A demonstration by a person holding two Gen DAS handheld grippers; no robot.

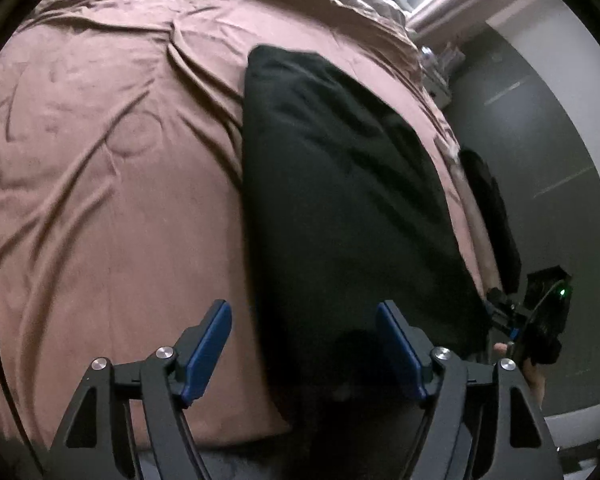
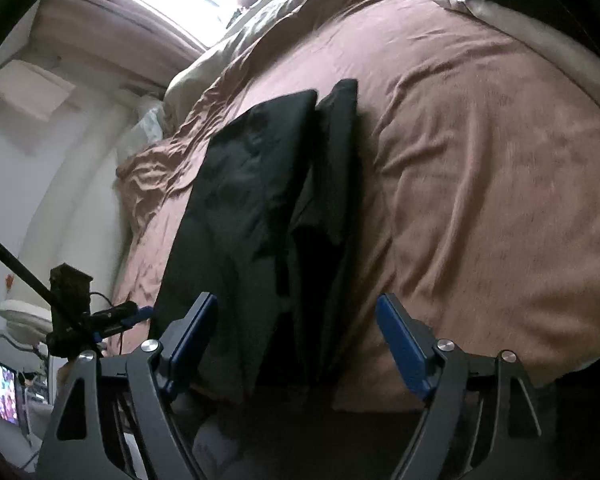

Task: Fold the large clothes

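Observation:
A large black garment lies folded lengthwise in a long strip on the brown bed cover. In the right wrist view the garment shows two stacked layers with a narrower strip along its right side. My left gripper is open and empty, just above the garment's near end. My right gripper is open and empty over the near end too. The right gripper also shows at the right edge of the left wrist view; the left gripper shows at the left of the right wrist view.
The bed cover is wrinkled and spreads wide on both sides of the garment. Pillows and bedding lie at the far end. A dark wall borders one side of the bed; a lit screen stands low beside the bed.

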